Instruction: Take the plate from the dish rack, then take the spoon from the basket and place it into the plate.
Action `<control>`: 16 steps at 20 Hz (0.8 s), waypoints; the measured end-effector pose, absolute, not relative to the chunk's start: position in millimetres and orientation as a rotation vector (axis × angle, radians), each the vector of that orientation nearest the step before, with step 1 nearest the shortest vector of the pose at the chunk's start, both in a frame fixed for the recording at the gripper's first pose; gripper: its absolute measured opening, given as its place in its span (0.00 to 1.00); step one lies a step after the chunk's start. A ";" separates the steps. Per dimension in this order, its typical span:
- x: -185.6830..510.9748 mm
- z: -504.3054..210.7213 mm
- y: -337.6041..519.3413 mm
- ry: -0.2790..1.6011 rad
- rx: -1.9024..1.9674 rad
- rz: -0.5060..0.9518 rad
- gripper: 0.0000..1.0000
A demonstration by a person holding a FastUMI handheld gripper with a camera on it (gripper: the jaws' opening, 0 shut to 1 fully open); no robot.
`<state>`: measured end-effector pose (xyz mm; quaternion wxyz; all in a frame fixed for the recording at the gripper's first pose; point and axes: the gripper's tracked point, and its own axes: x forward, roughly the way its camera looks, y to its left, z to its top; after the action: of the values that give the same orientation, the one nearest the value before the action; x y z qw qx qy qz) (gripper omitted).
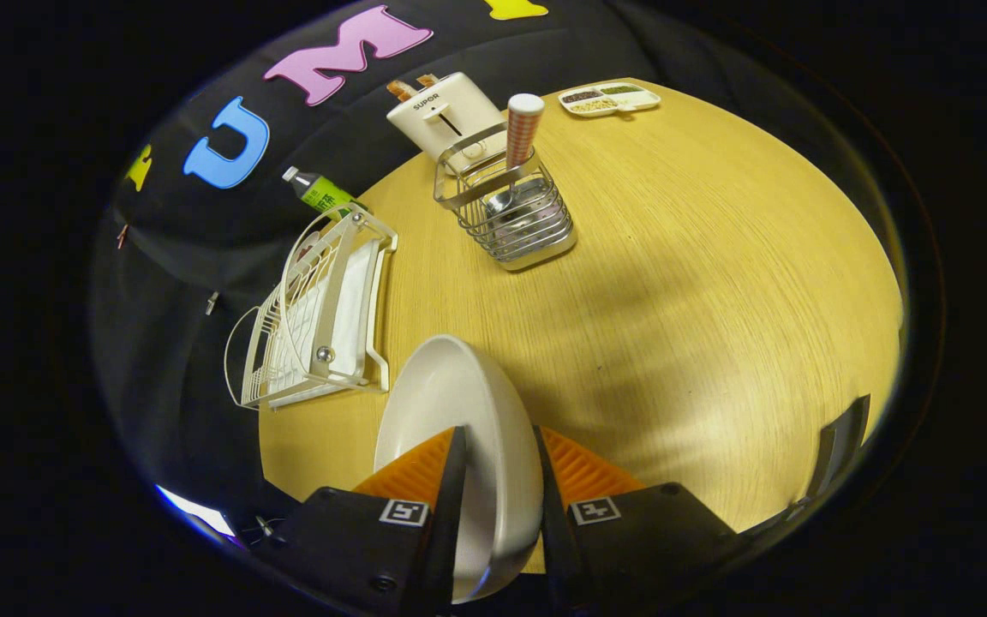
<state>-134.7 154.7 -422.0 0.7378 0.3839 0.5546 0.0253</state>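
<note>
Your tool is clamped on the white plate, one finger on each face, with the plate held on edge above the wooden tabletop. Just beyond it to the left stands the white dish rack, with no dishes in it. Farther ahead sits the wire basket, with the spoon standing upright inside. Behind the basket you have a toaster, a green bottle and a divided tray.

Round wooden table. Beyond the fingers: dish rack, wire basket, toaster, bottle lying flat, divided snack tray farthest off.
</note>
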 end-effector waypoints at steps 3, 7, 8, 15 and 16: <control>-140.1 -433.8 145.4 1.250 0.775 0.009 0.56; -140.0 -437.7 130.8 1.242 0.743 -0.036 0.67; -139.6 -438.3 128.3 1.236 0.728 -0.042 0.74; -129.8 -419.1 106.6 1.156 0.609 -0.026 0.99; -127.1 -410.1 103.6 1.134 0.598 -0.017 0.99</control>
<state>-127.1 103.6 -410.1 0.8015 0.2788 0.5289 -0.0080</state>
